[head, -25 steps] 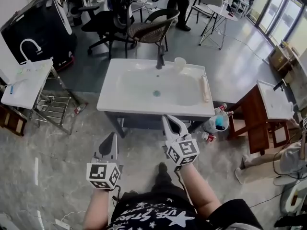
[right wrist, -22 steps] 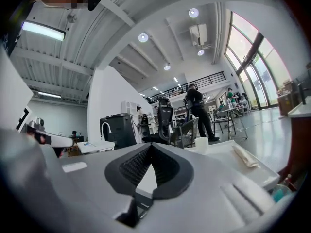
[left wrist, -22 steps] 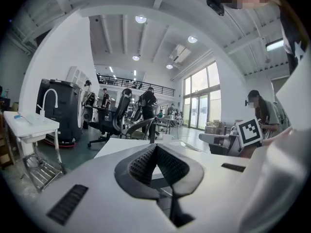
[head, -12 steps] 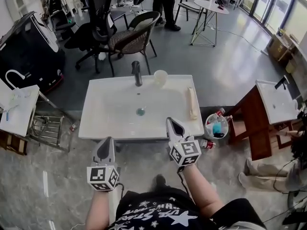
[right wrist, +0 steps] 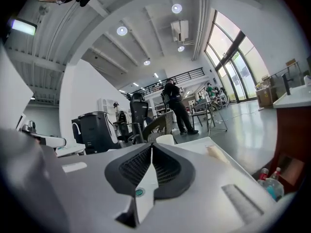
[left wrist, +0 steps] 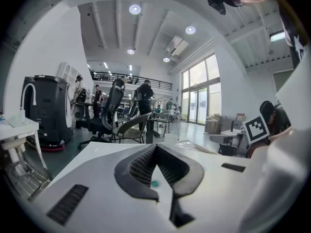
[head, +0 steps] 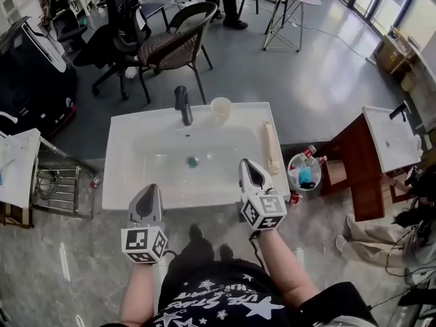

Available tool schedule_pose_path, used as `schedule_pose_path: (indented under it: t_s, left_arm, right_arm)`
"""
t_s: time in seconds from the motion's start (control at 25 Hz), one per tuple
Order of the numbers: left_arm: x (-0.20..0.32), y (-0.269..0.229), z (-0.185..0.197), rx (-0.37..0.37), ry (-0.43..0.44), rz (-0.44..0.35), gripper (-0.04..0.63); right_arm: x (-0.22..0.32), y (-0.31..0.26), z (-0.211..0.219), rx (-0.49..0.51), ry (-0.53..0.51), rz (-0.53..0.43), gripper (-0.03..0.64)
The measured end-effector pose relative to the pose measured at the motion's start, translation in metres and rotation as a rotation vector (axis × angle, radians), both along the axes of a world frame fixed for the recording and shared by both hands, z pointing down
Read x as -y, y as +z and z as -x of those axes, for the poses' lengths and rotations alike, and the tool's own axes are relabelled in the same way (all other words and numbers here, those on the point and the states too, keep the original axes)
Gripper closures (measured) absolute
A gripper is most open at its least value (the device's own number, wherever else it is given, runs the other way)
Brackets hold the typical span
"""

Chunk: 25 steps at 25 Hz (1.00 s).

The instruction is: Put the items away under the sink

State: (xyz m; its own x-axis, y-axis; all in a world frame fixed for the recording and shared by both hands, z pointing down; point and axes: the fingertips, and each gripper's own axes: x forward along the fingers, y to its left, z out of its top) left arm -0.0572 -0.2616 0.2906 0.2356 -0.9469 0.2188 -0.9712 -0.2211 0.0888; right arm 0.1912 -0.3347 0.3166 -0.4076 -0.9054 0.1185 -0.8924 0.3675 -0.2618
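While the person is standing at the white sink [head: 119, 182], both tools are hovering over its near edge, empty. The left hand-held gripper [head: 148, 191] is showing its jaws pressed together, and the right hand-held gripper [head: 246, 164] is showing the same. A white cup [head: 221, 106] is sitting on the back rim just beside the dark faucet [head: 182, 105]. A long beige item [head: 270, 147] is lying along the right ledge. A bucket [head: 293, 163] of bottles is standing on the floor right of the sink.
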Motion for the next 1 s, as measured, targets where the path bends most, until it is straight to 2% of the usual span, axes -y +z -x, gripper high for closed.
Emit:
schedule_pose_path:
  t_s: [0.2,0.32,0.44,0.64,0.72,0.84,1.0]
  left_arm:
    - [0.043,0.005,-0.003,0.033,0.096,-0.004,0.586]
    - [0.069,0.005,-0.002,0.014,0.139,-0.022,0.586]
    - [0.087,0.008,-0.003,-0.001,0.187,-0.028,0.586]
    - [0.105,0.017,-0.014,-0.025,0.232,-0.004,0.586]
    - [0.109,0.019,-0.021,-0.026,0.234,0.004,0.586]
    - [0.118,0.020,-0.028,-0.016,0.214,0.012,0.586]
    - [0.128,0.022,-0.033,-0.008,0.152,0.039,0.586]
  right_arm:
    - [0.026,0.003,0.000,-0.055,0.045,0.021,0.611]
    - [0.041,0.007,0.004,-0.082,0.063,0.023,0.606]
    - [0.050,0.011,0.014,-0.090,0.065,0.032,0.569]
    - [0.065,0.024,0.019,-0.092,0.016,0.077,0.401]
    - [0.074,0.029,0.020,-0.093,-0.017,0.087,0.355]
    - [0.092,0.032,0.020,-0.106,-0.057,0.083,0.285]
    - [0.120,0.035,0.031,-0.118,-0.090,0.089,0.155]
